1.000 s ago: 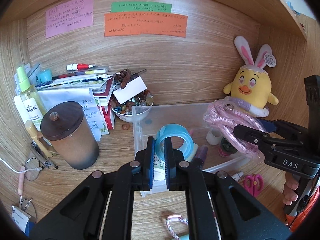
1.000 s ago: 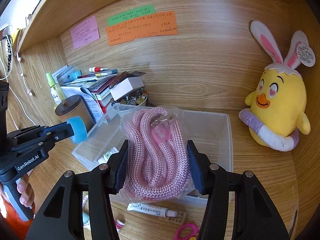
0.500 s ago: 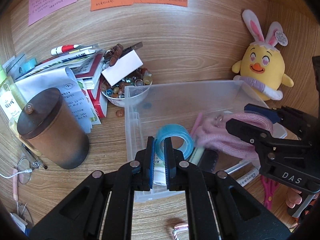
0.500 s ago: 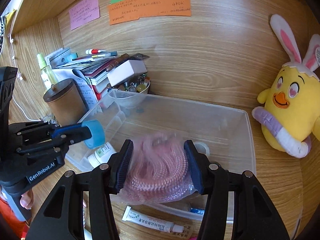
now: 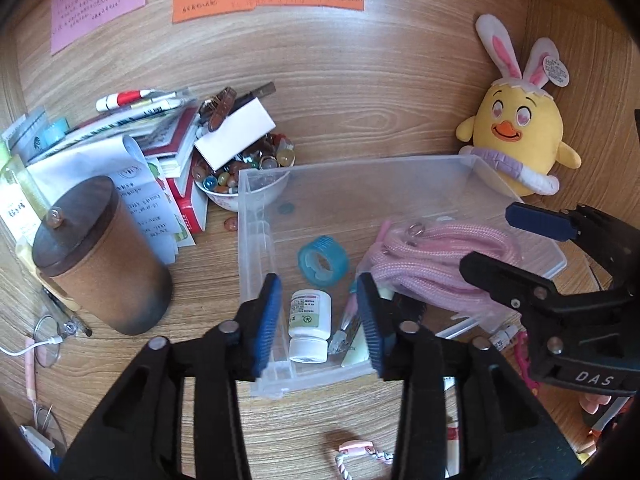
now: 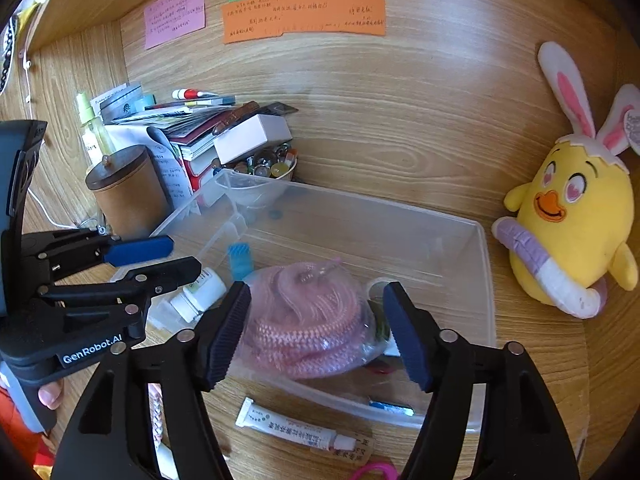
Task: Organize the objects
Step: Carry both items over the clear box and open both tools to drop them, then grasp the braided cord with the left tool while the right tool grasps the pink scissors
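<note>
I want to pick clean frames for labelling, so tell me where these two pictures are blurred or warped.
Left wrist view: sharp; fisheye bends the clear bin and darkens the corners; blue tape roll is crisp. Right wrist view: the pink rope bundle is smeared by motion blur, while the yellow plush chick and the tube in front of the bin stay sharp.

A wooden bench [image 6: 540,360] carries a clear plastic bin [image 6: 486,280], a brown lidded canister [image 5: 100,256], a bowl of glass beads [image 5: 244,176], stacked books and papers [image 5: 160,140], a yellow chick plush [image 6: 572,216] and an ointment tube [image 6: 292,430]
</note>
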A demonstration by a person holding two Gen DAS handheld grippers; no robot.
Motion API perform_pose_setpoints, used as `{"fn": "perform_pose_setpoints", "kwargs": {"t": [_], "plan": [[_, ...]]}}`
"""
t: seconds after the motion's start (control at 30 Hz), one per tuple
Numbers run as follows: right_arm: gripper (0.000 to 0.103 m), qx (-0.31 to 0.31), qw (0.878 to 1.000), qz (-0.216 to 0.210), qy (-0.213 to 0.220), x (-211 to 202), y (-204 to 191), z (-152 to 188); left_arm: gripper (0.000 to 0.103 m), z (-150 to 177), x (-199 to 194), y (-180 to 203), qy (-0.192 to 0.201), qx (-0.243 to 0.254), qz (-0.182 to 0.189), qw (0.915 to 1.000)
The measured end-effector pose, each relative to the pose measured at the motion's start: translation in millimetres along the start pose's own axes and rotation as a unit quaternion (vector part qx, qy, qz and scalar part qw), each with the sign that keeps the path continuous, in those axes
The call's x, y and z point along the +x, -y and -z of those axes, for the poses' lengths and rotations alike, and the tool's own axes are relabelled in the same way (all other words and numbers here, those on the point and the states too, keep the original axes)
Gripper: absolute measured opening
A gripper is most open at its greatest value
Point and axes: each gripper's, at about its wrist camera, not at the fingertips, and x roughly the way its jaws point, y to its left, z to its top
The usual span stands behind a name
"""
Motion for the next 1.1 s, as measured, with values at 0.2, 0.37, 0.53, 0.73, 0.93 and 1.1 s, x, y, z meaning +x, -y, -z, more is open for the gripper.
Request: {"fn": "perform_pose_setpoints", "kwargs": {"t": [0.2,0.37,0.53,0.73,0.93,1.1], "plan": [[0.075,-0.013,1.0,0.008,0.015,-24,0,8,0.07,2,-24,0,0.024,-0.007,-0.002,0.9997],[0.083,-0.005,1.0,0.014,0.025,-44,6,19,0.089,8,-43,-2,0.036,-0.012,-0.006,0.9993],[0.084,0.007,1.0,0.012,0.027,-59,15,32,0.097,23,-54,-3,0.031,-0.011,-0.009,0.9994],[0.084,0.027,0.999,0.021,0.012,-65,23,54,0.098,48,-51,0,0.004,0.0,-0.017,0.9998],[0.084,0.039,0.998,0.041,-0.027,-58,29,83,0.098,74,-30,4,-0.051,0.003,0.007,0.9987],[0.084,0.069,0.995,0.024,-0.065,-55,35,108,0.098,90,-18,8,-0.079,0.004,0.012,0.9968]]}}
